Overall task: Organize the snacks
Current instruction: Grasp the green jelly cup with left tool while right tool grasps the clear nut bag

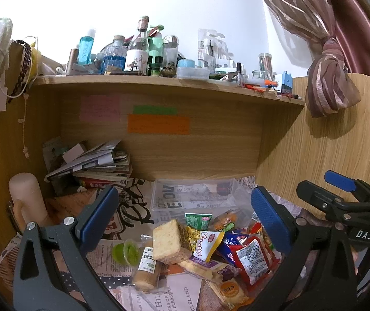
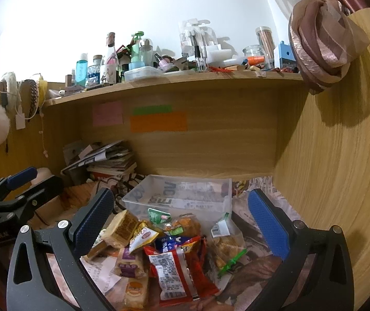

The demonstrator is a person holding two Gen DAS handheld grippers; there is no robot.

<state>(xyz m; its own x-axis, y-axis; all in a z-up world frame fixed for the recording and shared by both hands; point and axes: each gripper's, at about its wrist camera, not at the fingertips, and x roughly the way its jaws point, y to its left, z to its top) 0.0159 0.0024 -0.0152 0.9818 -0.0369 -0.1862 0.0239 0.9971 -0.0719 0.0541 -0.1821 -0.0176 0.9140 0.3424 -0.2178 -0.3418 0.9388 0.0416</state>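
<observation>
A pile of wrapped snacks [image 1: 210,246] lies on the newspaper-covered desk, also in the right wrist view [image 2: 164,246]. It holds a square cracker pack [image 1: 169,241], a red packet [image 1: 252,259] [image 2: 172,272], a green jelly cup [image 1: 129,252] and a roll cake [image 1: 146,267]. A clear plastic bin [image 1: 192,194] [image 2: 182,194] stands empty just behind the pile. My left gripper [image 1: 185,220] is open above the pile, holding nothing. My right gripper [image 2: 182,223] is open above the pile, holding nothing.
A stack of books and papers [image 1: 94,163] sits at the back left under the shelf [image 1: 159,83], which is crowded with bottles and jars. A cream candle [image 1: 27,199] stands at the left. A wooden side panel [image 2: 340,155] closes the right.
</observation>
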